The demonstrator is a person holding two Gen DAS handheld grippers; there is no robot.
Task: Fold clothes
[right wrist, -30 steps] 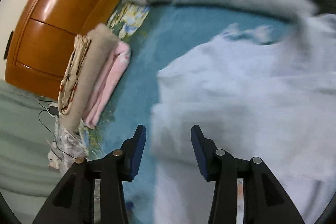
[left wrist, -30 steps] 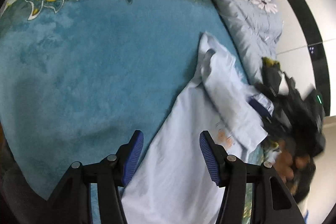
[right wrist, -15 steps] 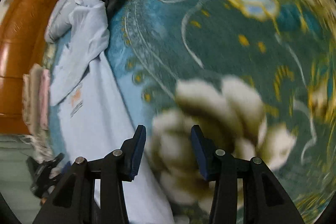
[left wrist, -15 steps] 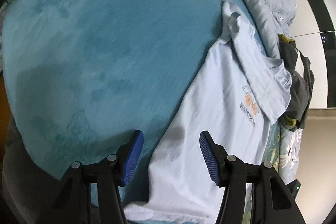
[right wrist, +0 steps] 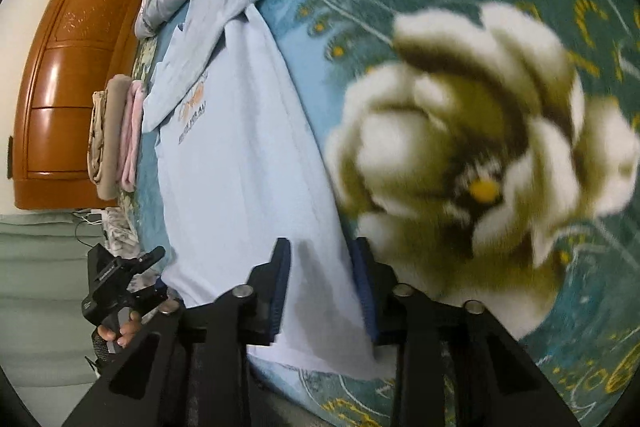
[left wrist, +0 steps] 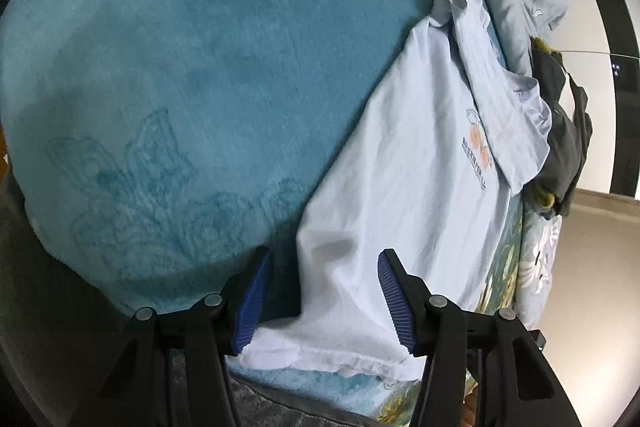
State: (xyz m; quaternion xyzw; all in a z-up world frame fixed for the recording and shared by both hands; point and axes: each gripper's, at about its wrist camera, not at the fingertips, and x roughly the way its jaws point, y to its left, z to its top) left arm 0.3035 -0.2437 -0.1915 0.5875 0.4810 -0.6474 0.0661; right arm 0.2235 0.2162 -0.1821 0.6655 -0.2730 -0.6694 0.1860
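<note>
Light blue shirt (left wrist: 404, 163) stretched lengthwise across bed (left wrist: 168, 67), hem at near edge, collar far. Left gripper (left wrist: 320, 291) and right gripper (right wrist: 322, 291) both spread, straddling hem corners.

You see a smooth, matt cotton shirt (left wrist: 404, 163) on a plushy fleece blanket (left wrist: 192, 39); the headboard (right wrist: 68, 75) is glossy wood.

Left gripper (left wrist: 326, 295) and right gripper (right wrist: 322, 285), black angular plastic arms, ribbed blue fingertip pads (left wrist: 394, 301), round silver screws at the joints, matte finish
</note>
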